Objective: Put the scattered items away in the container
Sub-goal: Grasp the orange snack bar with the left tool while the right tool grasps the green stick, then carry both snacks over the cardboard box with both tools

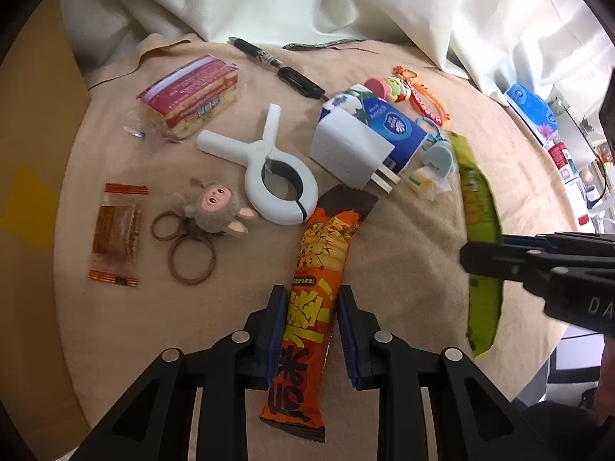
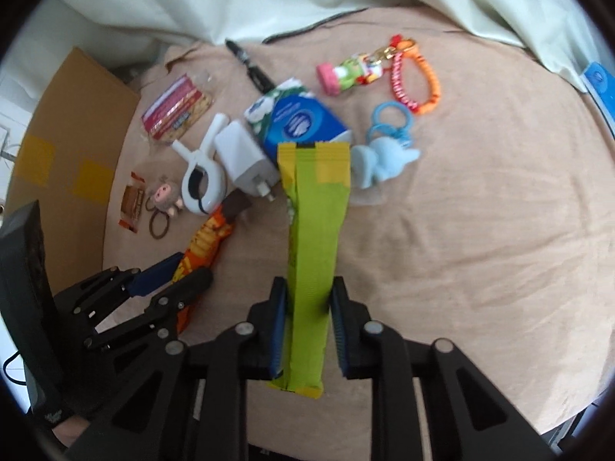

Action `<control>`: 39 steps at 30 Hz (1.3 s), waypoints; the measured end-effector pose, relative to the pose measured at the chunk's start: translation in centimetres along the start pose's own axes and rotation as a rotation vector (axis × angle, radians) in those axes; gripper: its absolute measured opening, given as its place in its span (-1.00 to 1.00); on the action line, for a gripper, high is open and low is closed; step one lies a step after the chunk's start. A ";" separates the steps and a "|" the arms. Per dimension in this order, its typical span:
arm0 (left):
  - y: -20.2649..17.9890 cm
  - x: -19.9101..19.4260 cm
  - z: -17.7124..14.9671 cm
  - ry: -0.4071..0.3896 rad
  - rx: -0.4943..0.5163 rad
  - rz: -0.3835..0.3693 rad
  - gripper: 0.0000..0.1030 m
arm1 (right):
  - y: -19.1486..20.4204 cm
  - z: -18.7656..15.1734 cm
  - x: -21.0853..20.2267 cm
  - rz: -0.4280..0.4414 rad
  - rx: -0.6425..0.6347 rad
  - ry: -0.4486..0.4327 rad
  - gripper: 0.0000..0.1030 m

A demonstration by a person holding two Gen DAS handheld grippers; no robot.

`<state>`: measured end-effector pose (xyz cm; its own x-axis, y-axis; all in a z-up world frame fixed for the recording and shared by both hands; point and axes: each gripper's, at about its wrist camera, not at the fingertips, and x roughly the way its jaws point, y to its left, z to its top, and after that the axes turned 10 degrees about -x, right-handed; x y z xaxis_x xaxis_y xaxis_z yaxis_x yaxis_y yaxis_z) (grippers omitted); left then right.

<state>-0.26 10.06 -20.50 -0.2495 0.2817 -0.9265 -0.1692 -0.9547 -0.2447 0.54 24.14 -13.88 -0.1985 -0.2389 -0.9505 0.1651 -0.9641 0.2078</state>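
1. My left gripper straddles the orange snack bar; the blue pads sit on either side of the wrapper, touching it or nearly so, and I cannot tell whether they are pressing it.
2. My right gripper has the green snack bar between its pads in the same way, close against both edges, and again I cannot tell whether the grasp is firm.
3. Both bars lie lengthwise on the beige cloth covering the bench, the orange one to the left of the green one, their far ends reaching toward the cluster of items.
4. Just past the orange bar's far end sit a white clamp and a white charger plug, the plug leaning against a blue tissue pack.
5. To the left are a plush keychain with brown rings and a small orange sachet; farther off, a red-wrapped biscuit pack and a black pen.
6. To the far right lie a colourful charm with an orange loop and a pale blue figure keychain.
7. A cardboard box stands at the left edge of the cloth, well apart from both bars.
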 end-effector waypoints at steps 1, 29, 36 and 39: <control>-0.1 -0.6 0.1 -0.008 -0.003 -0.003 -0.48 | -0.3 -0.1 -0.5 0.000 0.000 -0.010 -0.50; 0.4 -10.7 4.3 -0.211 -0.110 -0.013 -0.56 | 1.6 2.8 -8.2 0.009 -0.086 -0.204 -0.50; 0.6 -15.9 5.5 -0.284 -0.154 0.004 -0.56 | 2.8 3.9 -11.3 0.023 -0.126 -0.276 -0.50; 0.9 -17.3 6.0 -0.316 -0.172 0.031 -0.56 | 3.5 4.6 -12.4 0.030 -0.146 -0.302 -0.50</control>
<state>-1.81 4.88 -3.02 -0.5391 0.2419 -0.8068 -0.0006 -0.9580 -0.2868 -0.90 23.22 -0.34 -0.4651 -0.3111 -0.8288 0.3076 -0.9347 0.1782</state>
